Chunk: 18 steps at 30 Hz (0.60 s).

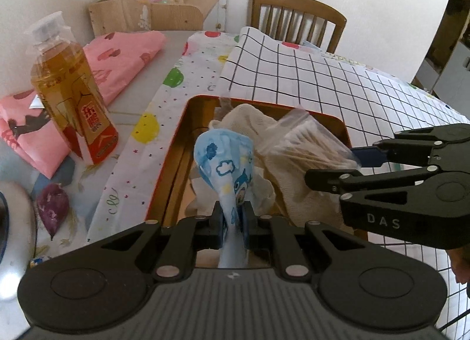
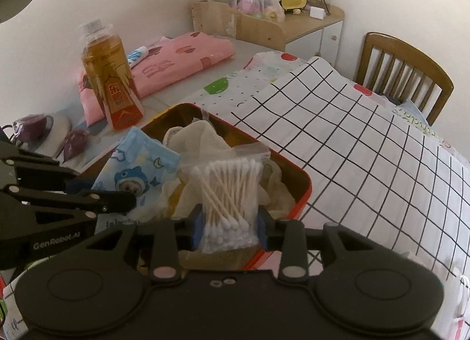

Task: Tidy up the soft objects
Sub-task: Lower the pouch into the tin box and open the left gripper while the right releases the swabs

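**Item 1. Blue printed cloth mask** (image 1: 224, 163). Held over the left half of the red-rimmed tin (image 1: 164, 163). The left gripper (image 1: 232, 219) is clenched on its gathered lower end, pads almost meeting through the fabric. Judged very light, limp and compressible; the free part balloons upward and will flop once let go. Best taken at a bunched fold, as it is now; a single layer or an ear loop would likely slip.

**Item 2. Zip bag of cotton swabs** (image 2: 227, 193). Held upright over the near right part of the tin, at about 3 o'clock from the mask. The right gripper (image 2: 230, 228) grasps the bag's lower half, one pad on each side. Judged light; the film is slick and crinkly, the sticks inside stiff but loose, so the pack may shift under squeeze. Hold is best taken across the filled body, not the empty sealed top.

**Item 3. Cream knitted cloth** (image 1: 249, 118). Already lying in the tin, at 12 o'clock from both held items. Soft, bulky.
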{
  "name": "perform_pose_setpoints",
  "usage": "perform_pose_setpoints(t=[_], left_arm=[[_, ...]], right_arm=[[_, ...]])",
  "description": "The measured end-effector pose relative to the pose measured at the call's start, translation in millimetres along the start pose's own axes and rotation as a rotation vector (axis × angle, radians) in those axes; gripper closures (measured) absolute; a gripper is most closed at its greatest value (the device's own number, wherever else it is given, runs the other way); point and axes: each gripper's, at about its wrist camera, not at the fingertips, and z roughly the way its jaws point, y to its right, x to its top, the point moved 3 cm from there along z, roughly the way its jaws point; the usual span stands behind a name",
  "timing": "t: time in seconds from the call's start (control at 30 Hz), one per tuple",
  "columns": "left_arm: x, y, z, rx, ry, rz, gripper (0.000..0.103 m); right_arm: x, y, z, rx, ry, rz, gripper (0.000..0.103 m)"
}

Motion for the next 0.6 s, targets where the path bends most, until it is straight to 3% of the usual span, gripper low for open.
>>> perform_pose_setpoints(t=[0.1,0.23,0.37,0.47,0.53,0.6], left_arm=[[-0.4,0.9,1.7,-0.009,-0.005,0.001,0.091],[-1.5,2.4,3.8,-0.013,-0.014,0.002,0.086],[-2.9,1.1,4.6,-0.018,-0.022,-0.009,0.081],[-3.7,0.5,3.3,-0.01,-0.019,-0.008,0.067],[-4.6,-2.3,1.8,0.0,-0.014,-0.017,0.046],[-5.2,-6.0,-0.4,-0.012,-0.007,-0.034,0.041]], right_arm=[[-0.3,-1.1,0.4,0.005,0.006,-0.021,0.064],[-1.1,-5.3,-1.9,0.021,0.024,-0.055,0.05],[-0.7,-5.1,-4.5,0.032,0.034,-0.058,0.05],[-0.9,-2.0,-7.2,0.039,0.044,-0.049,0.049],[-1.2,0.8,-9.9,0.04,0.051,-0.039,0.048],[-1.5,4.4,-13.7,0.05,0.059,-0.025,0.047]])
